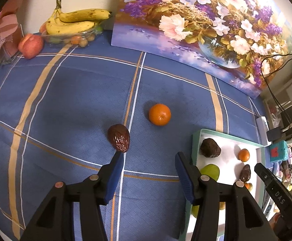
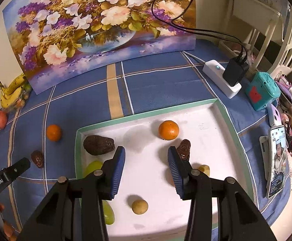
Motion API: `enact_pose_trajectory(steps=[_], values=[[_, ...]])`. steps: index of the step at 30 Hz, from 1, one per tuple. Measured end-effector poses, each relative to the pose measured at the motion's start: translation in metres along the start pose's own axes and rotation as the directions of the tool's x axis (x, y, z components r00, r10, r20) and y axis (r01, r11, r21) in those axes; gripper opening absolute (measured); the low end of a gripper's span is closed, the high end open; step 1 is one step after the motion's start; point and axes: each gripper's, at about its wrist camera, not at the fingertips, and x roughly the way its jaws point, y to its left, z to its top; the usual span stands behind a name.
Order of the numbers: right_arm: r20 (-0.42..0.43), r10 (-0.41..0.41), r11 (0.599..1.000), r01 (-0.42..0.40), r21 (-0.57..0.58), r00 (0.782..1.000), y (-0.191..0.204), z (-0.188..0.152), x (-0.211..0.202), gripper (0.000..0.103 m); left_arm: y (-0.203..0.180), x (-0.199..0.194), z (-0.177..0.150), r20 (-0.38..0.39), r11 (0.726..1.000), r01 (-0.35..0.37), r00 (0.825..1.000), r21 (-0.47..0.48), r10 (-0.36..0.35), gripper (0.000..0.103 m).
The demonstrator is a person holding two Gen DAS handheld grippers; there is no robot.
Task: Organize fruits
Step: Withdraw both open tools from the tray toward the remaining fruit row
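A wrinkled red date point(image 1: 119, 140) and a mandarin point(image 1: 159, 114) lie on the blue checked cloth. My left gripper point(image 1: 149, 158) is open and empty just behind them, its left fingertip point(image 1: 119, 156) close to the date. The white tray with a green rim point(image 2: 146, 115) holds a dark avocado point(image 2: 98, 145), a mandarin point(image 2: 168, 130), a date point(image 2: 184, 147), green fruit point(image 2: 92, 166) and a small yellowish fruit point(image 2: 139, 206). My right gripper point(image 2: 146, 153) is open and empty above the tray. The loose mandarin point(image 2: 53, 132) and date point(image 2: 37, 158) show left of the tray.
A glass bowl with bananas point(image 1: 75, 22) and a peach point(image 1: 31, 45) stand at the back left. A flower painting point(image 1: 202, 26) leans along the back. A power strip with charger point(image 2: 224, 76), a teal box point(image 2: 263, 90) and a phone point(image 2: 276, 160) lie right of the tray.
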Motion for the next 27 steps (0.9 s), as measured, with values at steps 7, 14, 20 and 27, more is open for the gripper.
enact_pose_trajectory(steps=[7,14,20,27], values=[[-0.013,0.005,1.0,-0.005,0.004,1.0,0.0,0.0,0.004,0.067,0.0,0.004,0.0,-0.001,1.0,-0.027,1.0,0.005,0.027,0.074],[-0.042,0.007,1.0,-0.007,0.002,0.999,-0.001,-0.001,0.013,0.075,0.005,0.012,-0.003,-0.006,0.997,-0.078,0.997,0.001,0.078,0.091],[-0.059,0.013,1.0,-0.012,0.015,0.998,-0.004,-0.001,0.018,0.075,0.008,0.013,-0.003,-0.002,0.996,-0.093,0.996,-0.012,0.093,0.091],[-0.068,0.015,1.0,-0.014,0.018,0.998,-0.005,-0.002,0.02,0.075,0.01,0.013,-0.003,0.004,0.995,-0.1,0.995,-0.025,0.1,0.1]])
